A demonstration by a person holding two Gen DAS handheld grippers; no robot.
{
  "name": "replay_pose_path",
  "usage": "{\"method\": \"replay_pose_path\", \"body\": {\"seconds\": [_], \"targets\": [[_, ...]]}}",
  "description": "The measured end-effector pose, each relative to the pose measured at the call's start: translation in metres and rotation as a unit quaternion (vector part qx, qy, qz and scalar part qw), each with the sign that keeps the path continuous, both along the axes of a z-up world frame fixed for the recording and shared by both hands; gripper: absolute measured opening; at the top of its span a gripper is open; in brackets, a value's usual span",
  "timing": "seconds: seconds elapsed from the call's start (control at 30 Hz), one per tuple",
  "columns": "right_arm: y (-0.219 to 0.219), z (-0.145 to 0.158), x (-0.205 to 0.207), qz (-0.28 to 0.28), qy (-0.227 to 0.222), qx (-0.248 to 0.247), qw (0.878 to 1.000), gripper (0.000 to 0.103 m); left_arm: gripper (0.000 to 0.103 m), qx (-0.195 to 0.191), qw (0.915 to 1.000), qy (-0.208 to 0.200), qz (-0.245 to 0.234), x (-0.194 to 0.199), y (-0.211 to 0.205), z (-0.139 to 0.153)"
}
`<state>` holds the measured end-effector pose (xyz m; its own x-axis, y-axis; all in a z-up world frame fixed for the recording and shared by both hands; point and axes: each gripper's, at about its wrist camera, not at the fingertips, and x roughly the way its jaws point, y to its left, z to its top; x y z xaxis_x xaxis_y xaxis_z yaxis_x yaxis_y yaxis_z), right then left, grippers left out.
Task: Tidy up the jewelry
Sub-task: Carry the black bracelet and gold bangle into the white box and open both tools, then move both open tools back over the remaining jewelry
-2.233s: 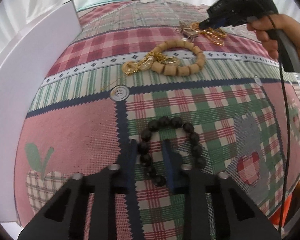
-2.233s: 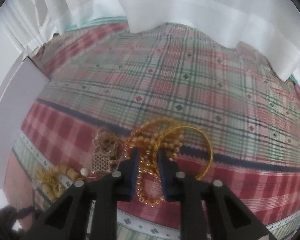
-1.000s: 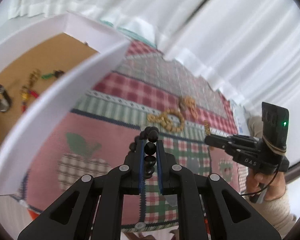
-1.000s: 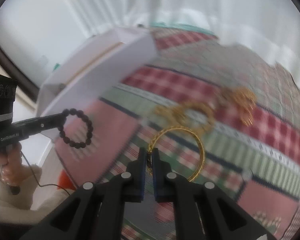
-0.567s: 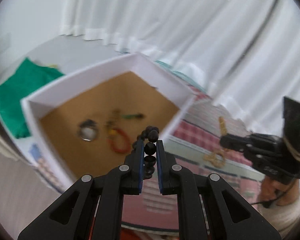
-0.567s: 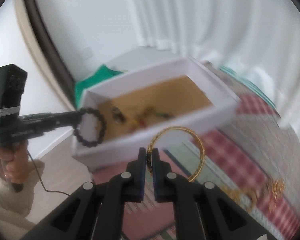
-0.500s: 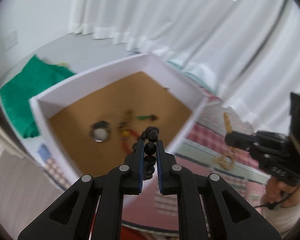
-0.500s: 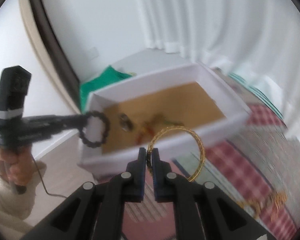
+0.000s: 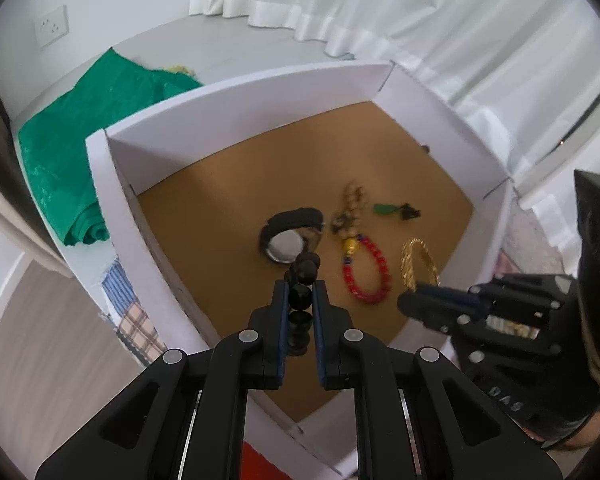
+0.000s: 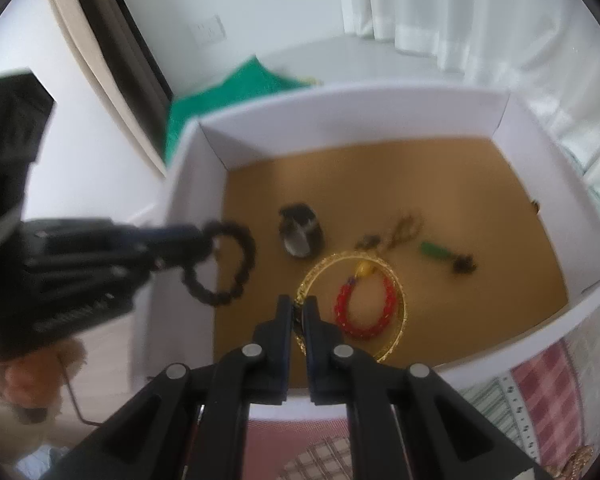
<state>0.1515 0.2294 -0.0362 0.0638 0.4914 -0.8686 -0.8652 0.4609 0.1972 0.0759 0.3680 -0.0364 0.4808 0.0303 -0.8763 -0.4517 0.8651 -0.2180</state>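
White curtains (image 9: 380, 4) and a pale floor now fill the background, where two seconds back both cameras looked down on the checked cloth (image 10: 540, 380) with jewelry lying loose on it. Since then both hands have lifted their pieces and swung across to the white box (image 9: 236, 112), which sits at the cloth's edge with a green cloth (image 9: 72, 152) on the floor beyond it. The left gripper (image 9: 300, 300) is clenched on the black beads (image 9: 302, 272), which hang over the brown box floor near the left wall; the right camera shows the same loop dangling free at the box's left side. The right gripper (image 10: 299, 312) is clamped tight on the gold bangle (image 10: 396, 300), held above the box floor so that, from its own camera, it rings the red bracelet (image 10: 364, 308) lying below. A watch (image 9: 288, 236), a green charm (image 9: 384, 209) and a small beaded piece (image 9: 350, 208) already rest in the box, well apart from the walls. Judging by this, both carries are nearly done: each piece is over the box and only needs lowering and letting go. The bangle could land on the red bracelet if dropped straight down, so a slight shift toward bare floor would keep things tidy.
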Motion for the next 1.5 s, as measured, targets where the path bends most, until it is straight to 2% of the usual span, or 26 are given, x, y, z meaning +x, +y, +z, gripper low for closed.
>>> {"method": "replay_pose_path", "body": {"seconds": [0.13,0.17,0.23,0.27,0.3,0.43,0.47,0.5,0.63,0.83,1.03,1.3,1.5], "targets": [[0.007,-0.018,-0.001,-0.006,0.016,-0.012,1.000,0.009,0.012,0.010,0.9999,0.007,0.003,0.001,0.001,-0.006],[0.009,-0.021,-0.002,-0.007,0.024,-0.011,1.000,0.010,0.016,0.013,0.9999,0.009,0.007,0.001,0.001,-0.006],[0.011,-0.023,0.000,-0.006,0.042,-0.006,0.999,0.014,0.048,0.017,0.9998,0.005,0.013,-0.002,0.001,-0.003],[0.010,-0.022,0.002,-0.008,0.046,-0.001,0.999,0.024,0.053,0.020,0.9997,-0.001,0.016,-0.004,0.002,0.000],[0.008,-0.018,0.002,-0.011,0.044,0.008,0.999,0.030,0.054,0.027,0.9995,-0.005,0.017,-0.006,0.000,0.003],[-0.009,0.009,-0.001,-0.021,0.017,0.029,0.999,0.031,0.059,0.051,0.9985,-0.018,0.006,-0.010,-0.014,0.014],[-0.015,0.015,-0.001,-0.024,0.009,0.033,0.999,0.035,0.060,0.056,0.9982,-0.021,0.004,-0.010,-0.019,0.016],[-0.024,0.021,-0.003,-0.029,-0.003,0.038,0.999,0.038,0.062,0.065,0.9975,-0.026,0.000,-0.011,-0.027,0.019],[-0.066,0.040,-0.012,-0.055,-0.043,0.041,0.997,0.041,0.065,0.094,0.9939,-0.053,-0.021,-0.015,-0.066,0.031],[-0.142,0.049,-0.028,-0.102,-0.070,0.034,0.992,0.041,0.066,0.121,0.9866,-0.090,-0.062,-0.017,-0.133,0.044],[-0.223,0.048,-0.040,-0.189,-0.073,0.034,0.979,0.044,0.066,0.143,0.9773,-0.113,-0.107,-0.013,-0.189,0.054],[-0.305,0.036,-0.065,-0.271,-0.081,0.035,0.958,0.045,0.069,0.140,0.9705,-0.121,-0.155,-0.013,-0.244,0.051],[-0.354,0.022,-0.092,-0.332,-0.084,0.037,0.939,0.045,0.080,0.097,0.9673,-0.109,-0.207,-0.022,-0.288,0.020]]}}
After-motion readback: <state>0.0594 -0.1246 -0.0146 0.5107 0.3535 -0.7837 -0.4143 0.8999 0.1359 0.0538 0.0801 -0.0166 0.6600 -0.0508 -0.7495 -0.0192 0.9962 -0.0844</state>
